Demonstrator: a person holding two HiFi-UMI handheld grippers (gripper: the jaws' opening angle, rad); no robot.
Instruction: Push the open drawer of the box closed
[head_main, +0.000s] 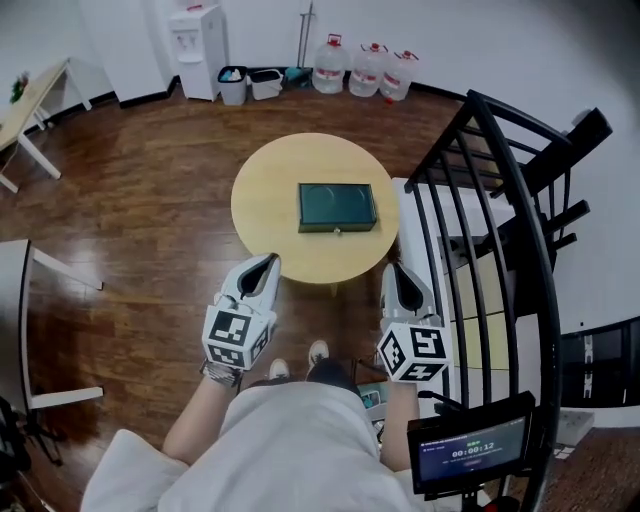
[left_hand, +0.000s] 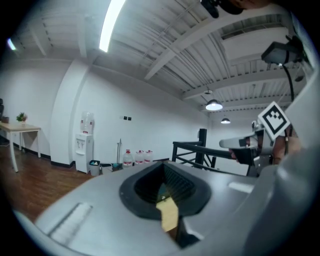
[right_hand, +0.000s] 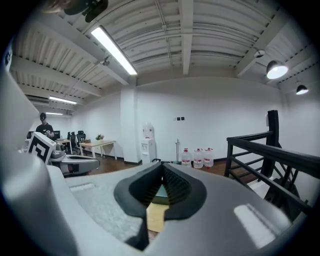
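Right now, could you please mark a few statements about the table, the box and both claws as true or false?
1. The dark green box sits on the round wooden table. True.
2. The left claw is shut on the box. False: it is shut on nothing, apart from the box.
3. Three water jugs stand by the far wall. True.
4. The right claw has its jaws wide apart. False: they are together, empty.
5. In the head view, the water dispenser stands right of the jugs. False: it stands left of them.
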